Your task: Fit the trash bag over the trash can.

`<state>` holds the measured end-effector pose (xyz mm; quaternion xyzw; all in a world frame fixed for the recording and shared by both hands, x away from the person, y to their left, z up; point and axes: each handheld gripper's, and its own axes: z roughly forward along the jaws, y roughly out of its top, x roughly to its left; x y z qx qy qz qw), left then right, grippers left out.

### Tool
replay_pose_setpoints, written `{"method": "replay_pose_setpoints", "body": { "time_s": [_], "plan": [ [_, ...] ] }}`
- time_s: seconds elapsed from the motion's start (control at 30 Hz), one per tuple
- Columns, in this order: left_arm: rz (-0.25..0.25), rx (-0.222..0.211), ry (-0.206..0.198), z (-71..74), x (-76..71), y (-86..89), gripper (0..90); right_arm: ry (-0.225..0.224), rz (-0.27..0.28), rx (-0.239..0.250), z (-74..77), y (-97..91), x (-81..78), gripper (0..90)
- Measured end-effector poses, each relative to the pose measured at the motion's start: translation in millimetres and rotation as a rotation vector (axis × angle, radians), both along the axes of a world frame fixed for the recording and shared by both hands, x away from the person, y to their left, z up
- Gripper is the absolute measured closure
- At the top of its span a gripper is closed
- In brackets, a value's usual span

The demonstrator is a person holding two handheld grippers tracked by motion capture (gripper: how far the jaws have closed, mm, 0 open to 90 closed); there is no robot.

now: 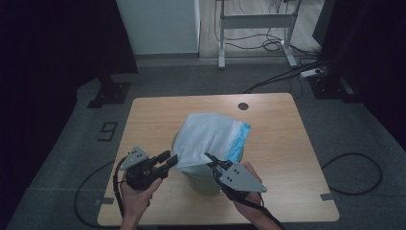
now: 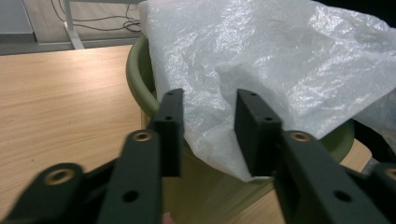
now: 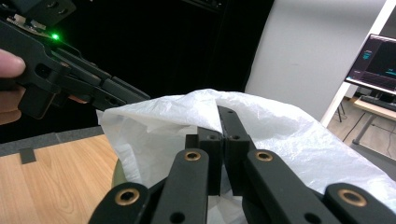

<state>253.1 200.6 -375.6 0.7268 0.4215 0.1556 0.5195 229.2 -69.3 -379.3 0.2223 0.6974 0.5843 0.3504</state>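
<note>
Both claws work a plastic bag over a green bin on the counter.

Your right claw (image 3: pixel 223 135) is clenched on a fold of the white plastic bag (image 1: pixel 208 136), which drapes over the rim of the olive-green bin (image 2: pixel 140 79) standing near the middle of the counter (image 1: pixel 277 139). Your left claw (image 2: pixel 208 126) has its jaws parted with the bag's edge between them, pads not pressing on it; it sits at the bin's near left side.
</note>
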Motion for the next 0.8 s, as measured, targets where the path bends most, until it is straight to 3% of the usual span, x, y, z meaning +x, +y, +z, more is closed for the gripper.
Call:
{"method": "replay_pose_setpoints", "body": {
  "time_s": [0.27,0.33,0.37,0.4,0.43,0.5,0.67,0.8],
  "plan": [
    [-0.014,-0.014,-0.011,-10.4,0.1,5.1,89.5,0.03,0.018,0.004,-5.2,-0.3,0.8,82.8],
    [-0.009,-0.015,-0.013,-11.8,0.2,5.5,90.0,0.042,0.021,0.01,-6.3,-1.7,0.5,78.7],
    [-0.007,-0.019,-0.007,-14.4,1.0,6.2,90.0,0.061,0.032,0.022,-8.4,-4.7,-2.3,62.6],
    [-0.004,-0.018,-0.003,-15.6,1.4,6.2,90.0,0.069,0.034,0.03,-9.6,-6.4,-5.1,55.1],
    [-0.004,-0.018,-0.003,-15.6,1.4,6.2,90.0,0.069,0.034,0.03,-9.6,-6.4,-5.1,55.1],
    [-0.001,-0.024,0.002,-18.9,2.0,6.0,90.0,0.078,0.038,0.059,-13.4,-13.5,-16.9,41.4],
    [0.001,-0.023,0.003,-20.4,1.7,5.2,90.0,0.087,0.008,0.107,-20.7,-28.8,-36.8,33.8],
    [0.001,-0.023,0.006,-21.3,1.5,5.2,90.0,0.089,-0.044,0.098,-34.4,-37.0,-47.0,31.6]
  ]
}}
